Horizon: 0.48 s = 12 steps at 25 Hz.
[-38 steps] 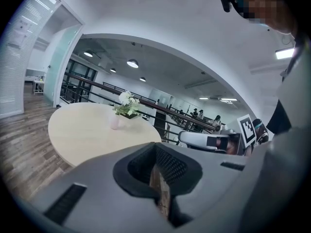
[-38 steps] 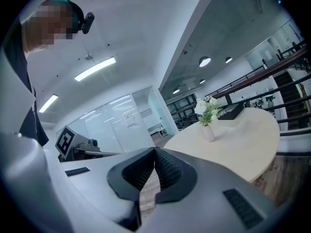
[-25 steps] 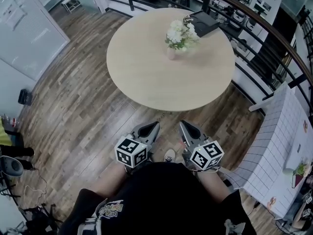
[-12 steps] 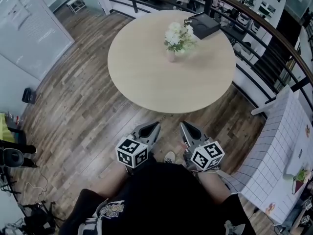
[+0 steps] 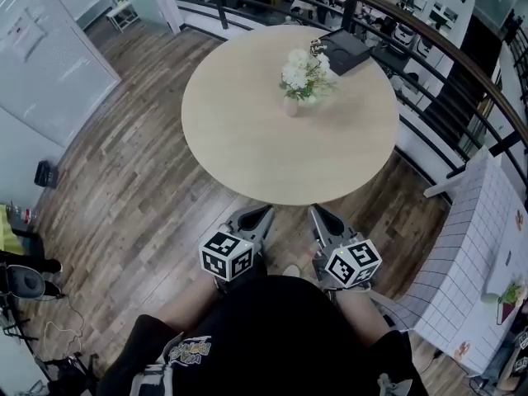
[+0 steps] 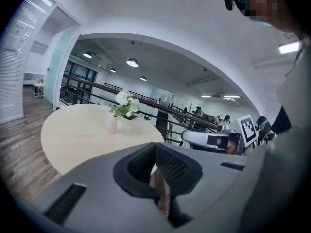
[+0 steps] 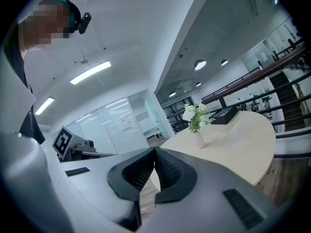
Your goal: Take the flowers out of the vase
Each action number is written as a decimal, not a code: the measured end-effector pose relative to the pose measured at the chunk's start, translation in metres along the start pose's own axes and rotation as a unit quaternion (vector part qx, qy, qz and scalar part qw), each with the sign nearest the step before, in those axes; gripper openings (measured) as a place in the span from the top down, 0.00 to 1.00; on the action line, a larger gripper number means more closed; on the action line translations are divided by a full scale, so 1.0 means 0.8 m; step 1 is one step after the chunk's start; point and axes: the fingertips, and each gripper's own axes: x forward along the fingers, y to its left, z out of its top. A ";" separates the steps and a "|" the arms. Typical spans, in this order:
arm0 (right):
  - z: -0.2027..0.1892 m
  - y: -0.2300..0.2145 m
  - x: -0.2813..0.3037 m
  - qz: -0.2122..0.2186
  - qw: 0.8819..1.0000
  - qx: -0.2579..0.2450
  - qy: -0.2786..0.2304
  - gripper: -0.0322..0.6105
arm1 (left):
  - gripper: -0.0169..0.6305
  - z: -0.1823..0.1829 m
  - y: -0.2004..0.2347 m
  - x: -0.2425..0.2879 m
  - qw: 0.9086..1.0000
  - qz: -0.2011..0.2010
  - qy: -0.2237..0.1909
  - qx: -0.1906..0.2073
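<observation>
Both grippers were off the table (image 5: pixel 247 147), short of its near edge, over the wood floor (image 5: pixel 132 188).

Left gripper (image 5: pixel 265 212): jaws closed, pads together, nothing between them. Only floor showed through the slit in the left gripper view. Its marker cube (image 5: pixel 226 256) sat close to the person's torso.

Right gripper (image 5: pixel 316 211): same, jaws closed and empty. Its marker cube (image 5: pixel 353 262) was level with the left one. The two grippers were side by side, tips aimed at the table, neither touching it.

Flowers (image 5: pixel 304 66): white blooms with green leaves, standing in the vase (image 5: pixel 290 106). The vase was small, pale pink and upright, on the far half of the table, right of centre. It stood well apart from both grippers, with most of the tabletop between.

A black box (image 5: pixel 346 49) lay at the table's far right edge, just behind the flowers. Whether it touched the vase I couldn't tell.

A dark railing (image 5: pixel 462 73) curved round behind the table's far side. A white tiled surface (image 5: pixel 478 254) was off to the right of the person.
</observation>
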 end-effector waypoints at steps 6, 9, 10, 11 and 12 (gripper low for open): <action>0.007 -0.002 0.051 -0.021 1.000 -0.001 -0.004 0.92 | 0.96 0.026 0.053 0.007 1.000 -0.018 0.002 0.008; 0.009 -0.006 0.074 -0.034 0.999 0.002 -0.003 0.92 | 0.96 0.033 0.076 0.013 1.000 -0.029 0.005 0.003; 0.010 -0.009 0.080 -0.039 0.999 0.002 -0.002 0.92 | 0.96 0.035 0.083 0.016 0.999 -0.033 0.007 0.002; 0.011 -0.011 0.087 -0.044 0.999 0.003 0.000 0.92 | 0.96 0.038 0.090 0.019 0.999 -0.037 0.008 0.001; 0.012 -0.014 0.095 -0.049 0.999 0.003 0.001 0.92 | 0.96 0.040 0.098 0.022 0.999 -0.039 0.010 0.000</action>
